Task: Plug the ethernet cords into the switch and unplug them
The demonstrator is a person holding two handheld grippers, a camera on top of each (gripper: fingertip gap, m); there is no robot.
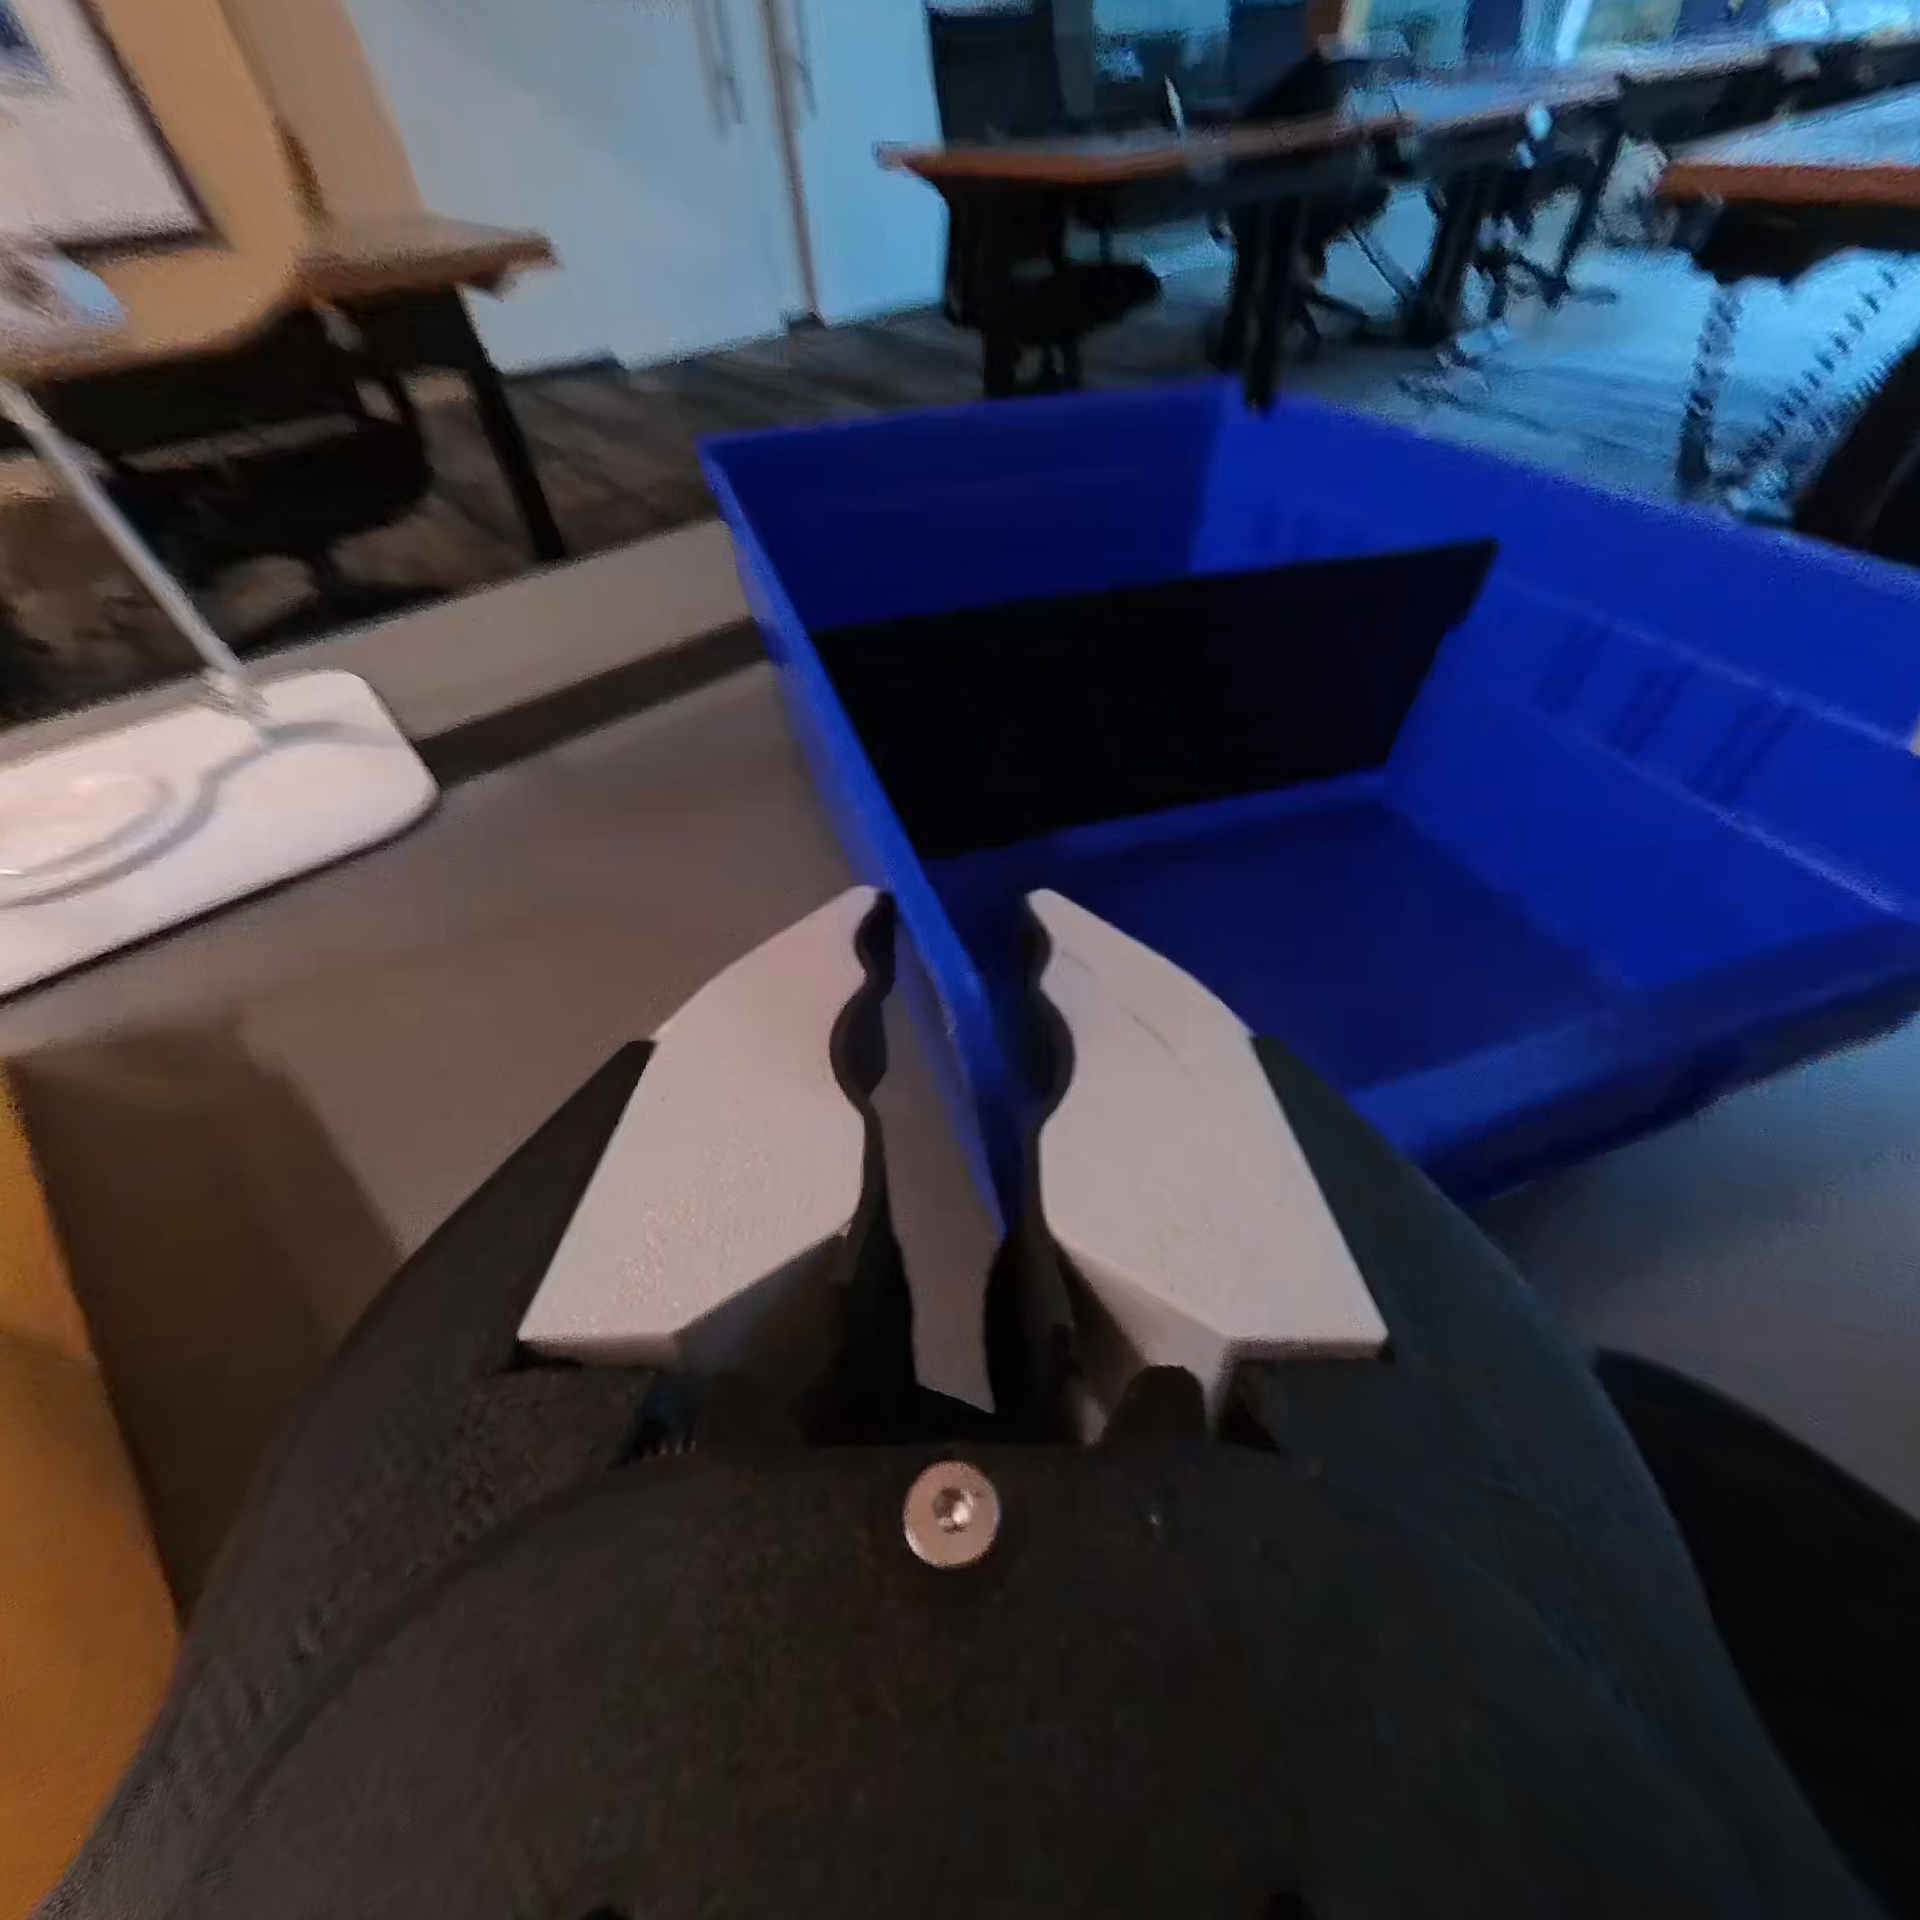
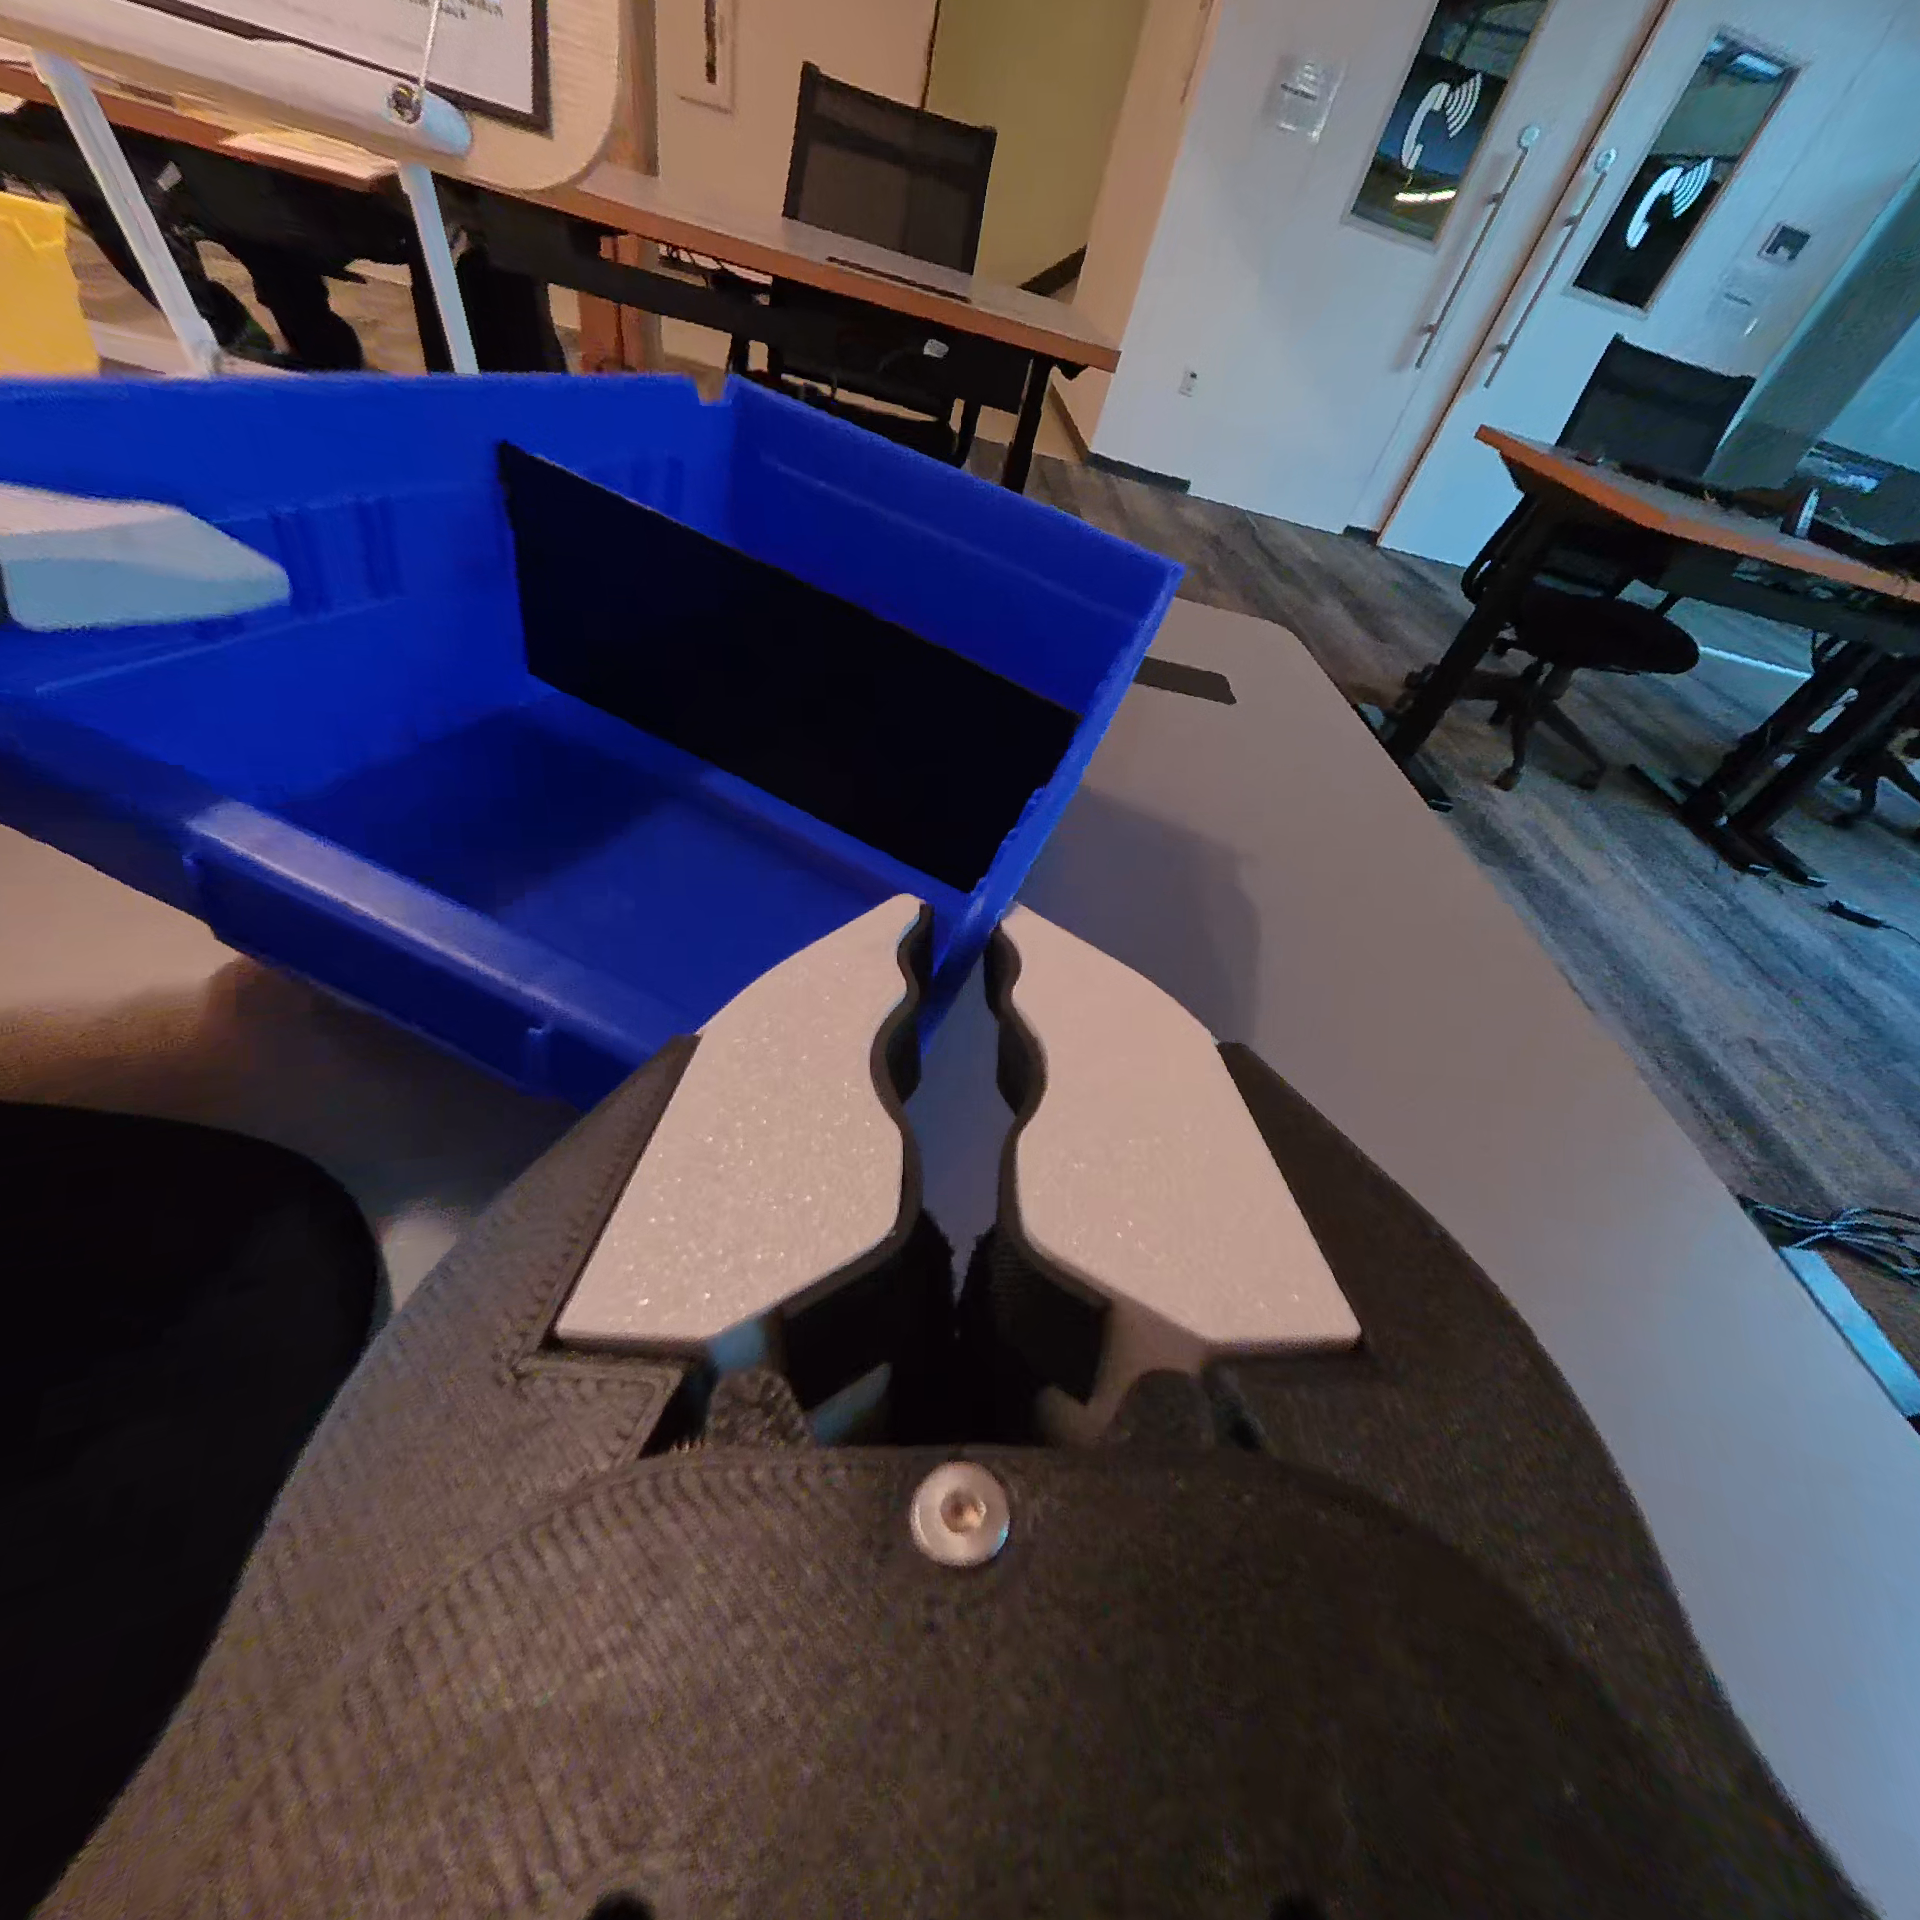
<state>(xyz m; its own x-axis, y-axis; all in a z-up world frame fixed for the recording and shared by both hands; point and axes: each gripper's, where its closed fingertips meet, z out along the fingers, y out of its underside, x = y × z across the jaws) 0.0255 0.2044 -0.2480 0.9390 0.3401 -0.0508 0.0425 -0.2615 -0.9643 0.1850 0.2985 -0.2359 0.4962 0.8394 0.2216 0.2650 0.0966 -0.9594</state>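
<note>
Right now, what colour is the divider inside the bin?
Black, against the blue bin; the divider shows best in the right wrist view.

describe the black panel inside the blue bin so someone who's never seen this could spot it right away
On the grey table sits a blue bin, each side wall between a gripper's fingers. Across its inside stands a black divider panel, spanning wall to wall. It is the only black, flat piece in an otherwise all-blue bin.
</note>
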